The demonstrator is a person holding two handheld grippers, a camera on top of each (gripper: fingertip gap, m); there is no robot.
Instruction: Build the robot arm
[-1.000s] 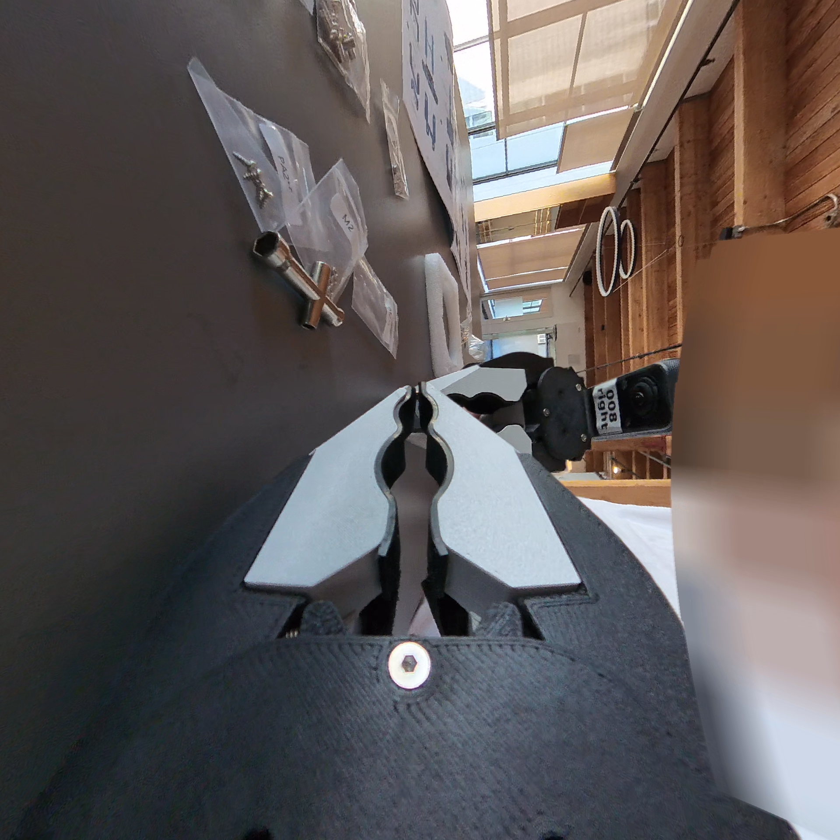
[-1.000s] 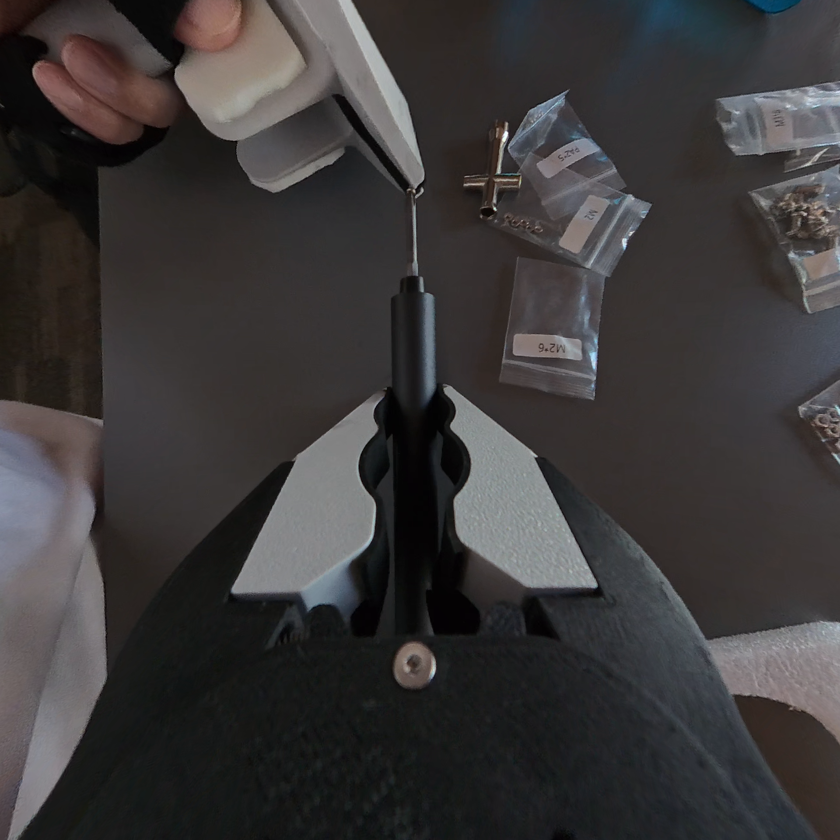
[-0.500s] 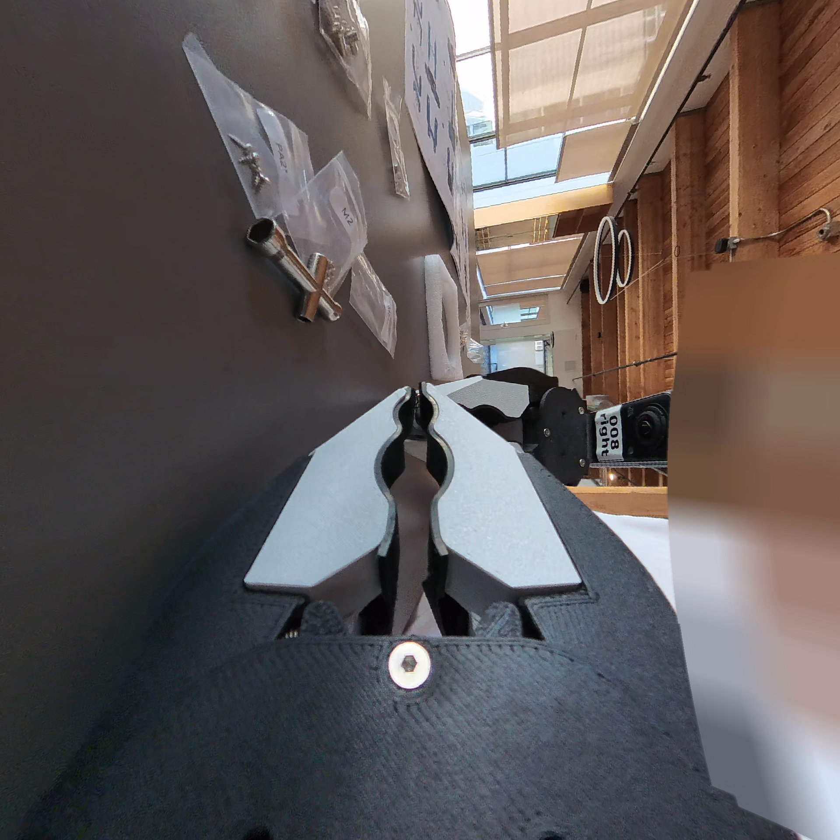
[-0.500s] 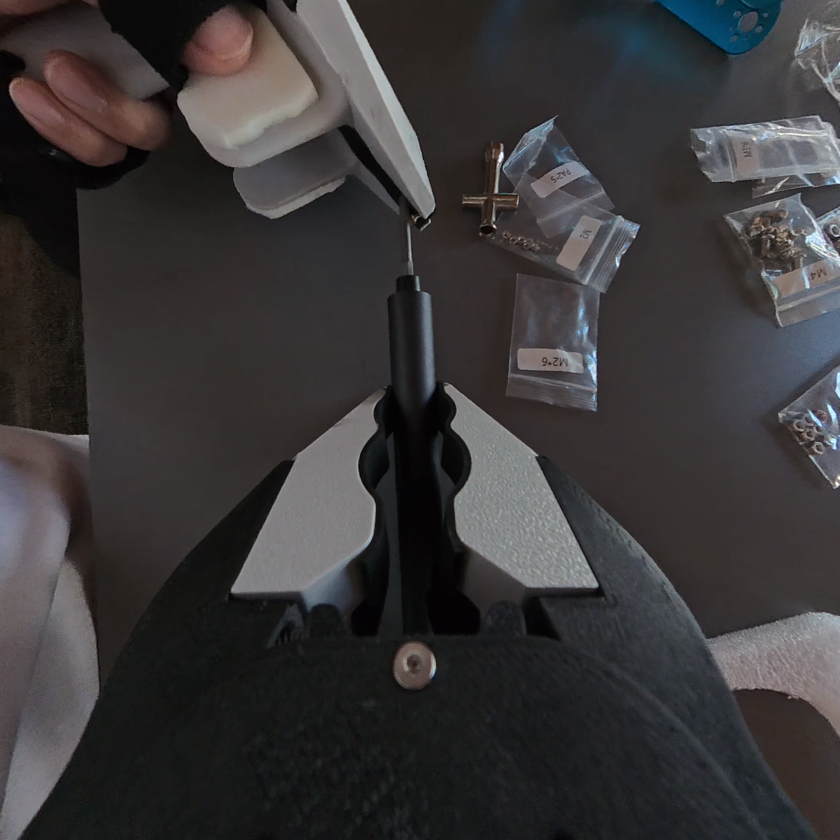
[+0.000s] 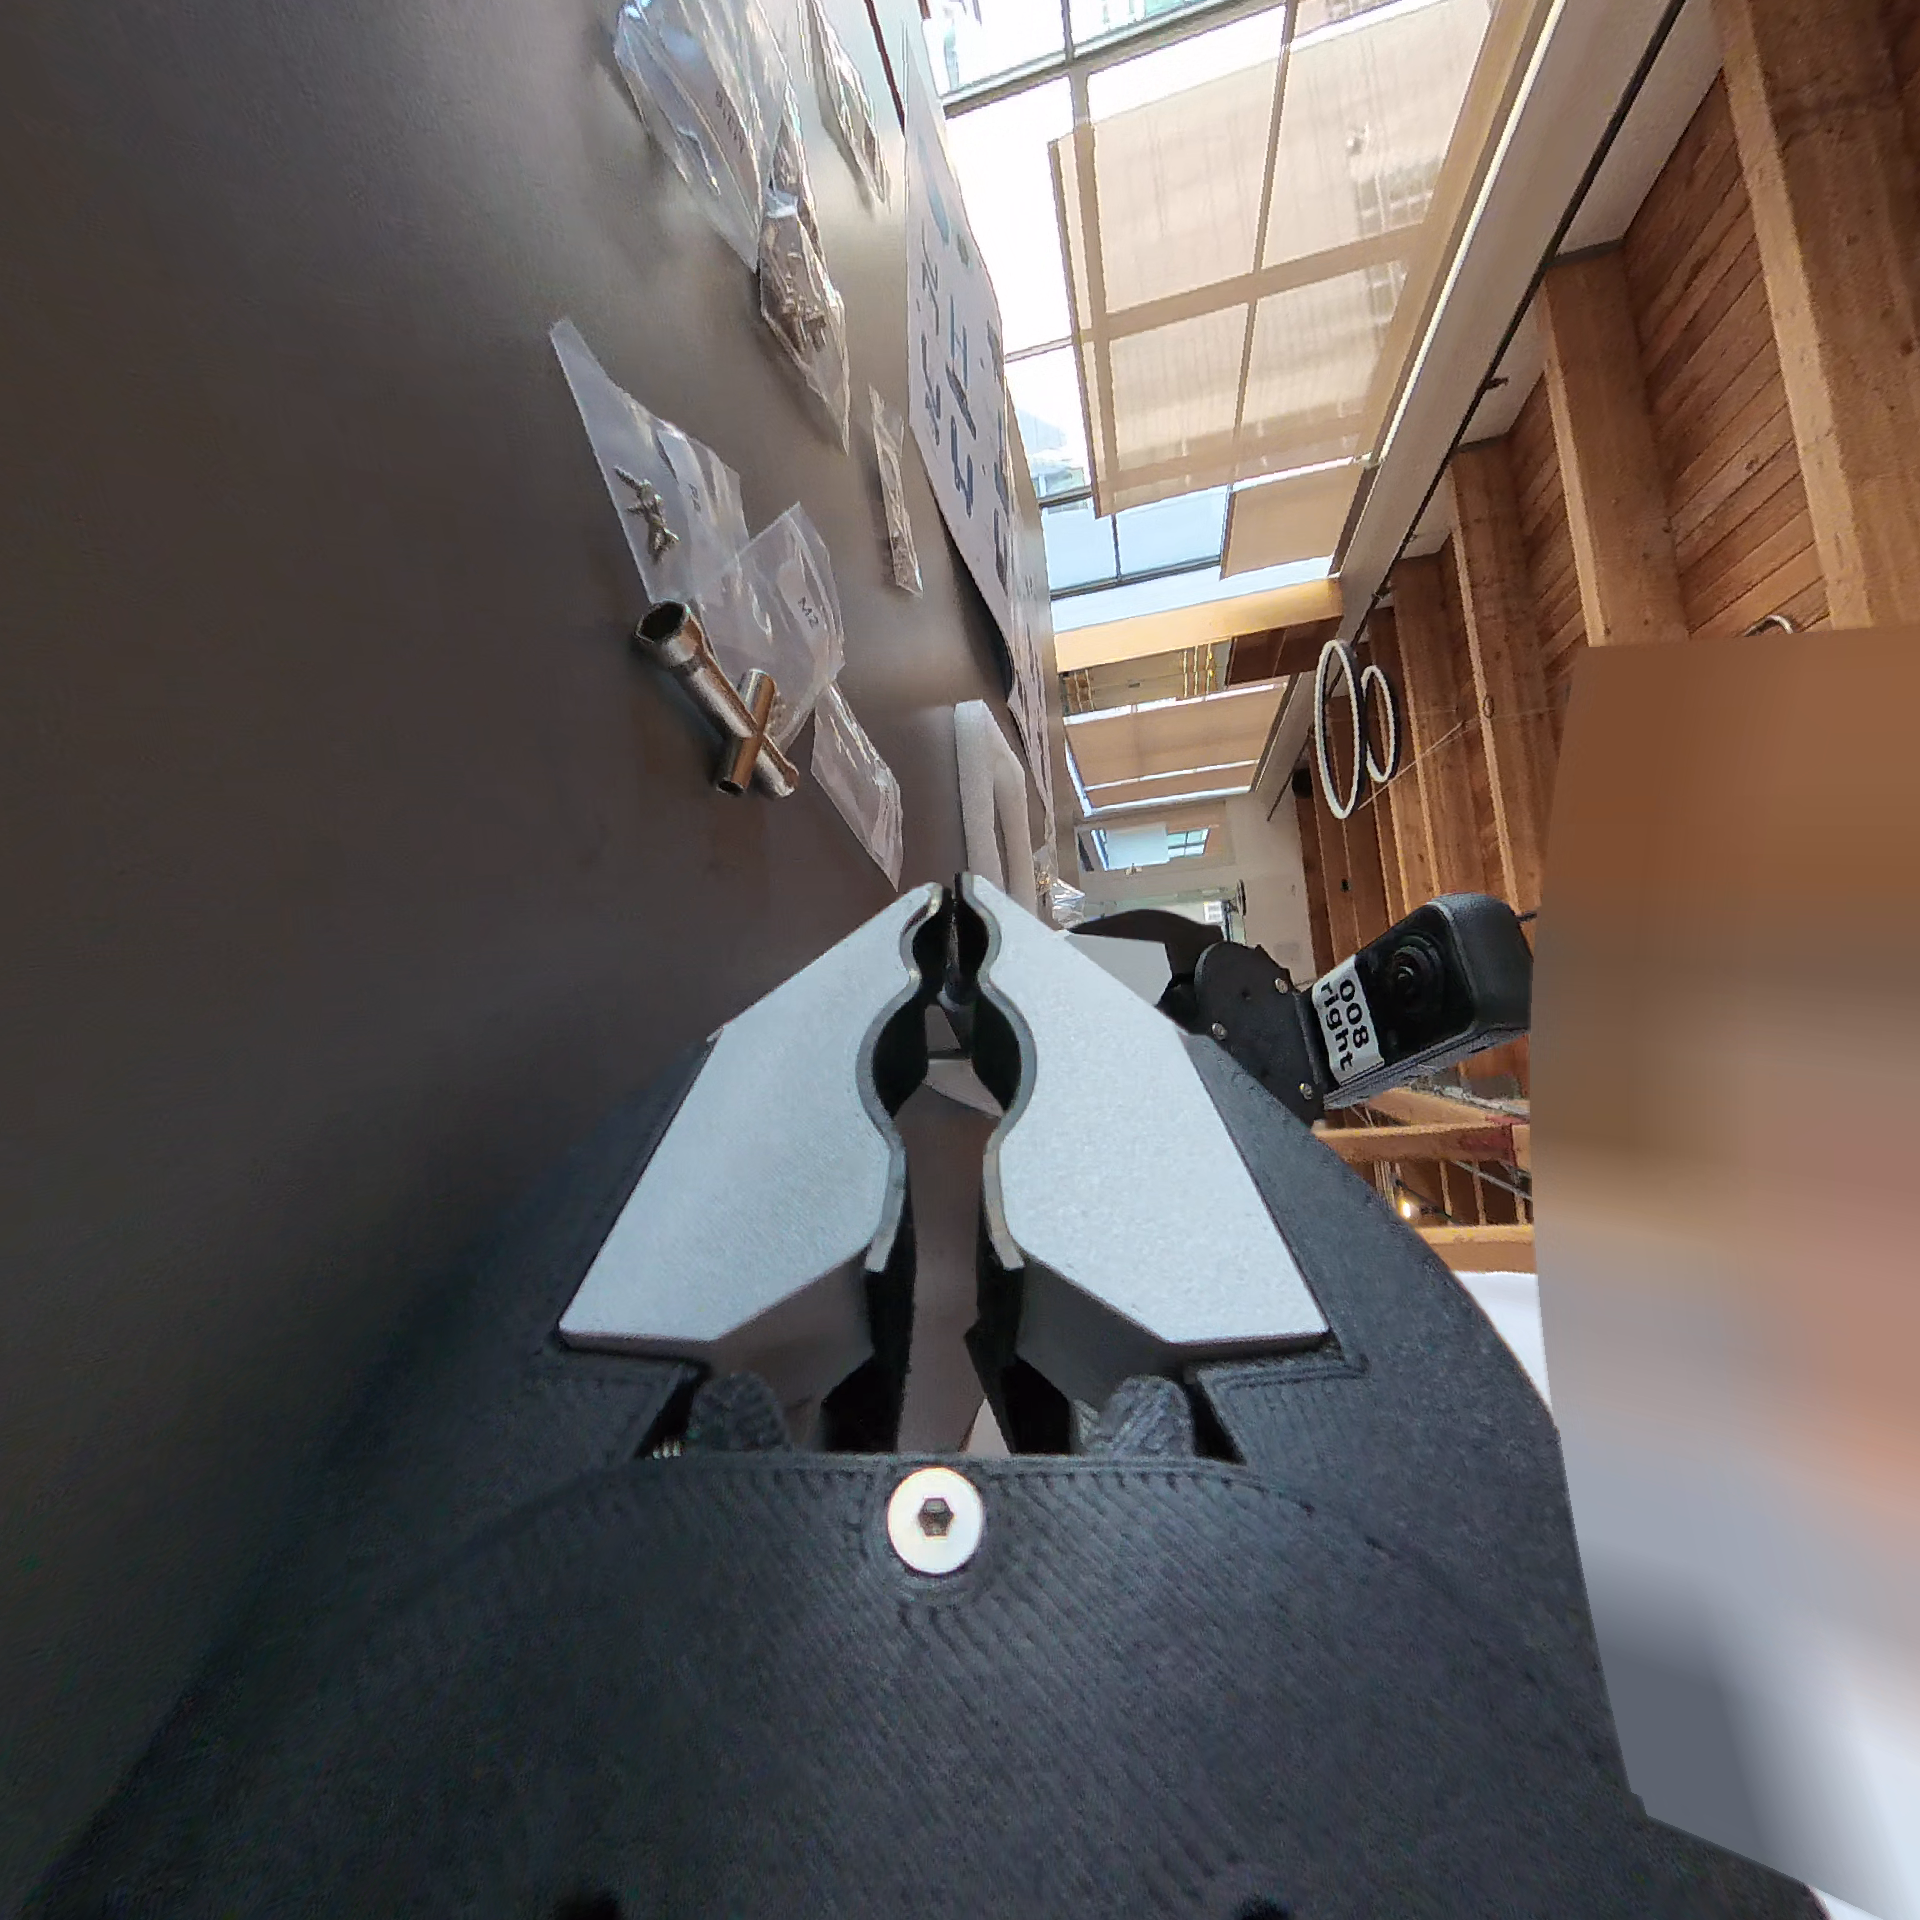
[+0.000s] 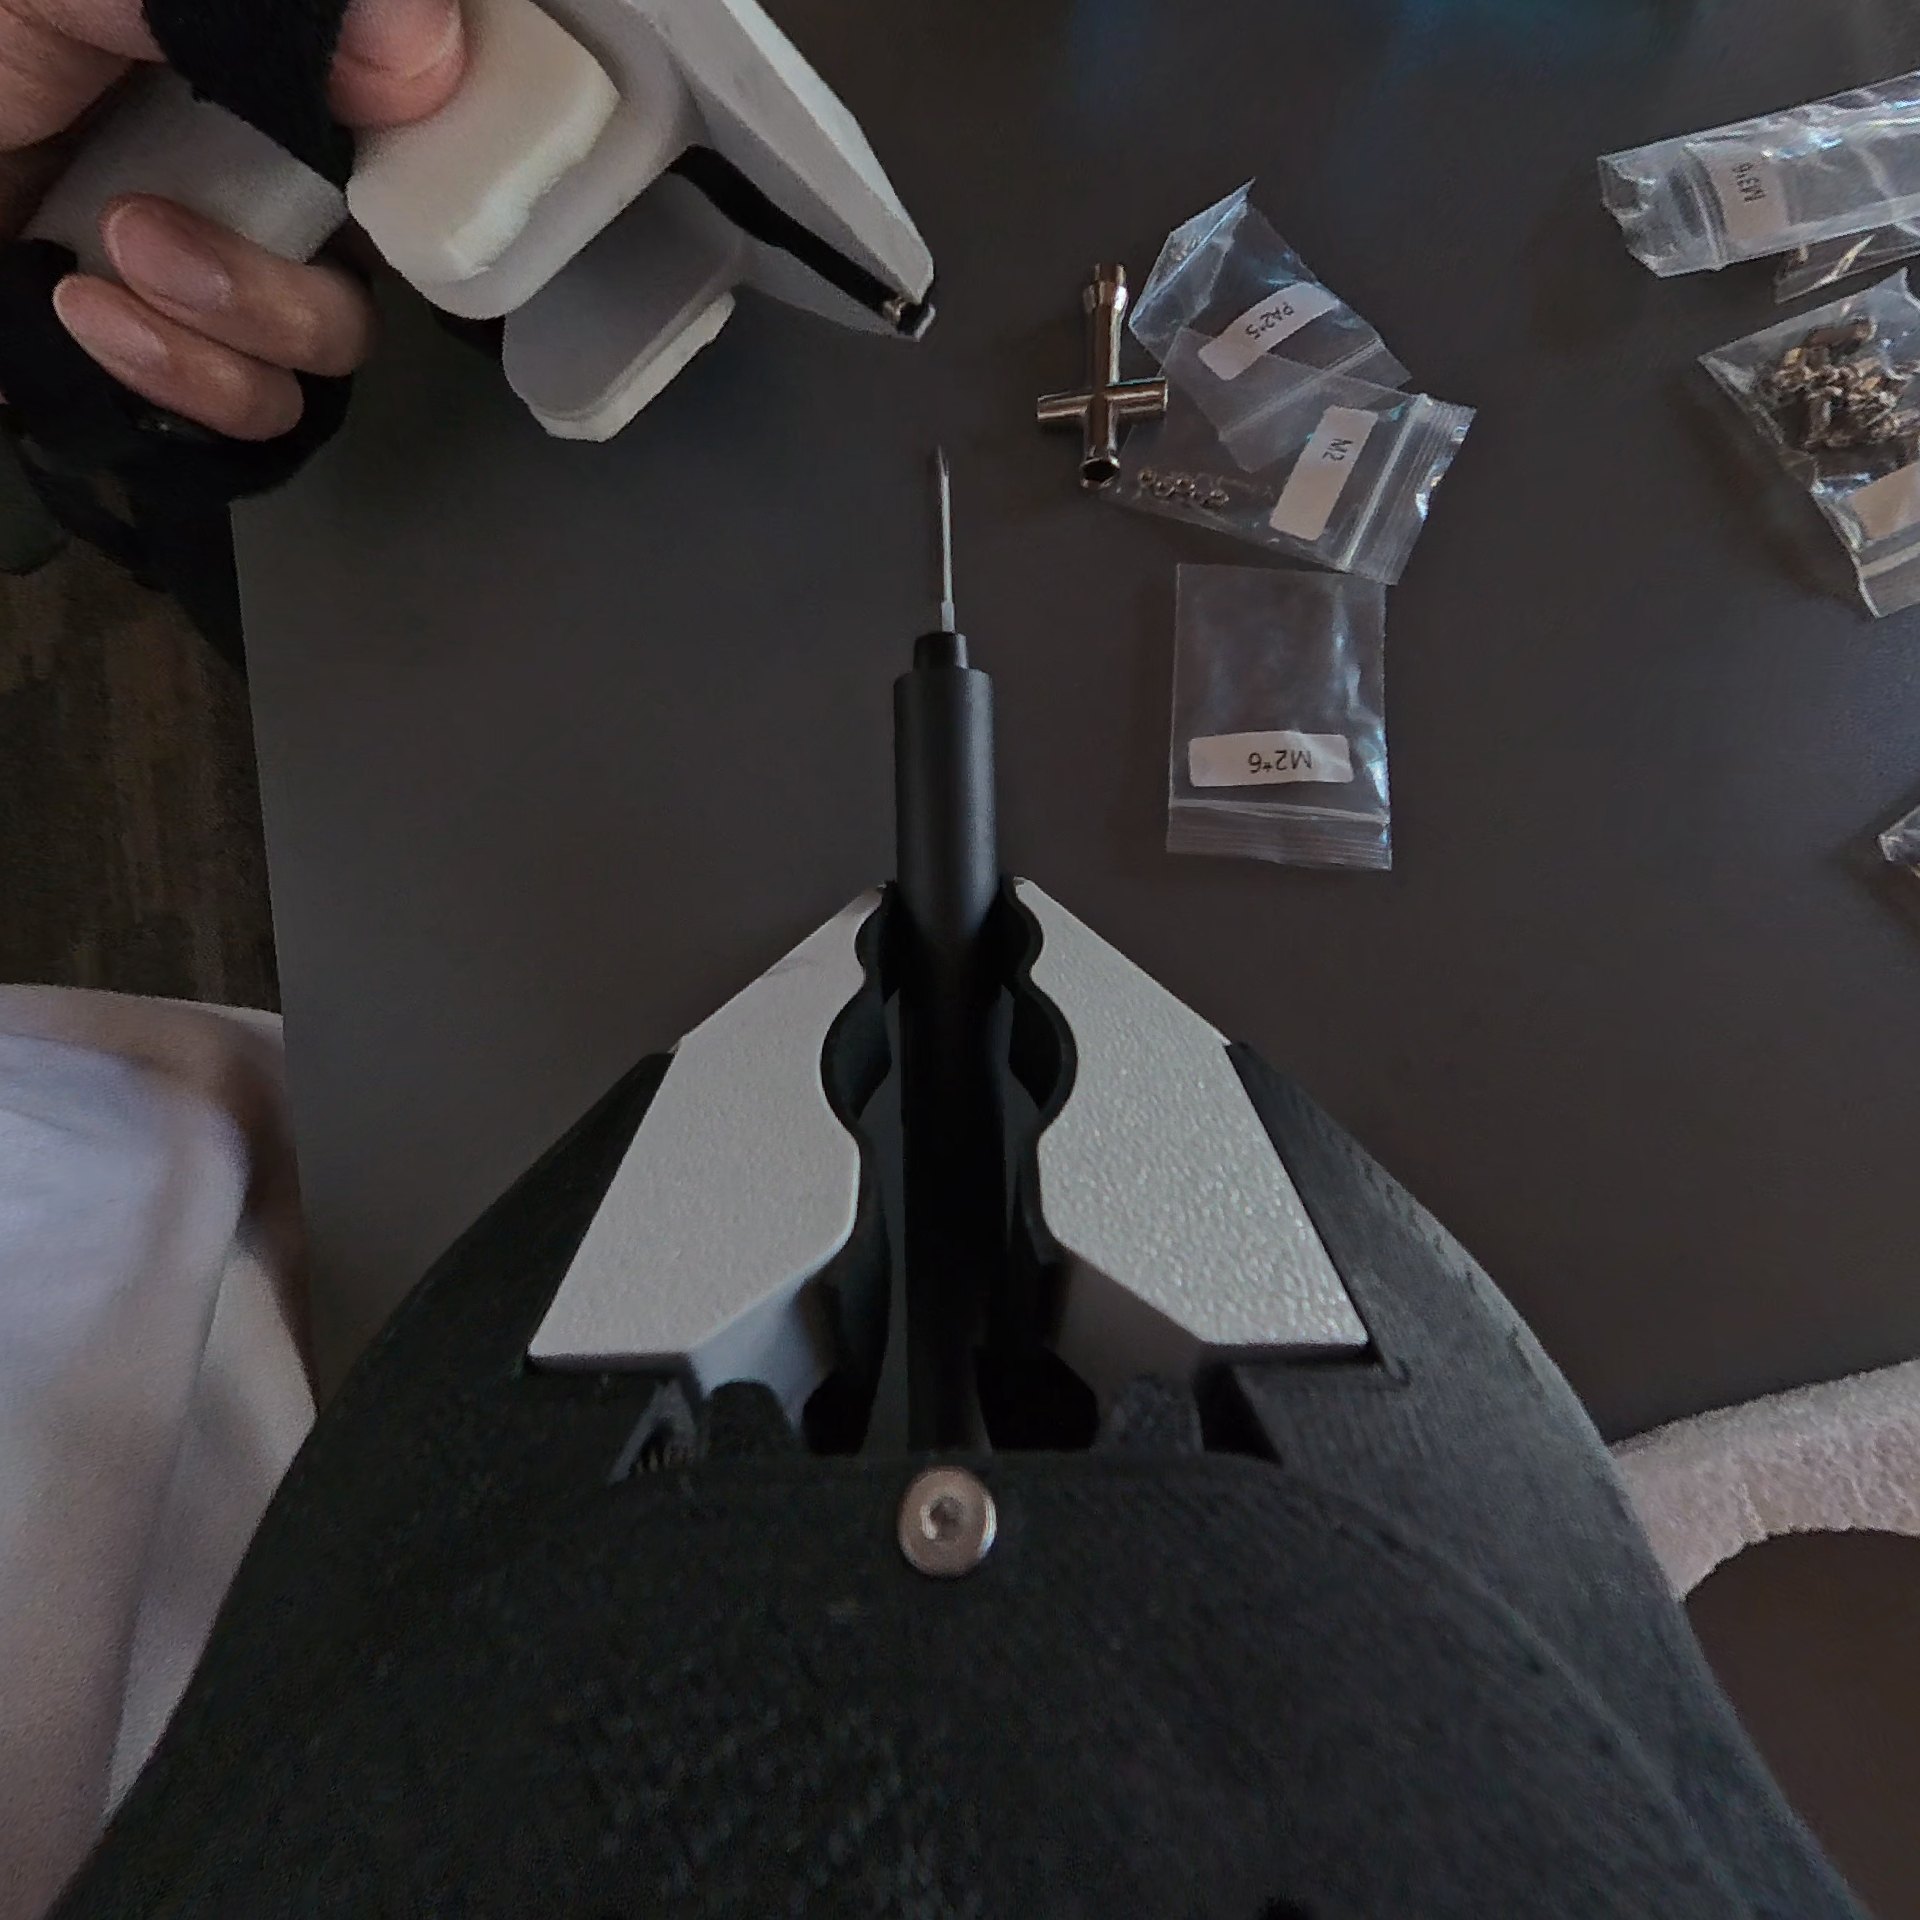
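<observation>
My right gripper [image 6: 943,904] is shut on a black precision screwdriver [image 6: 940,790]. Its thin bit [image 6: 943,540] points forward over the dark grey table [image 6: 623,727]. My left gripper [image 5: 951,902] is shut at the tips. In the right wrist view it [image 6: 912,315] sits at the upper left, held by a hand [image 6: 208,301], and pinches a small shiny screw [image 6: 894,309]. The bit's tip is a short way below the screw and not touching it. The right gripper's camera [image 5: 1423,987] shows behind my left fingers.
A metal cross-shaped socket wrench [image 6: 1101,400] lies to the right of the bit and also shows in the left wrist view [image 5: 722,717]. Several small clear bags of screws [image 6: 1278,717] lie to the right. White foam [image 6: 1766,1455] sits at the lower right and white cloth [image 6: 104,1247] at the left. The grippers' ends are close to 9 cm from one another.
The bit was touching the screw at the left gripper's tip. The two have drawn apart, leaving a gap. Both grippers stay shut.
</observation>
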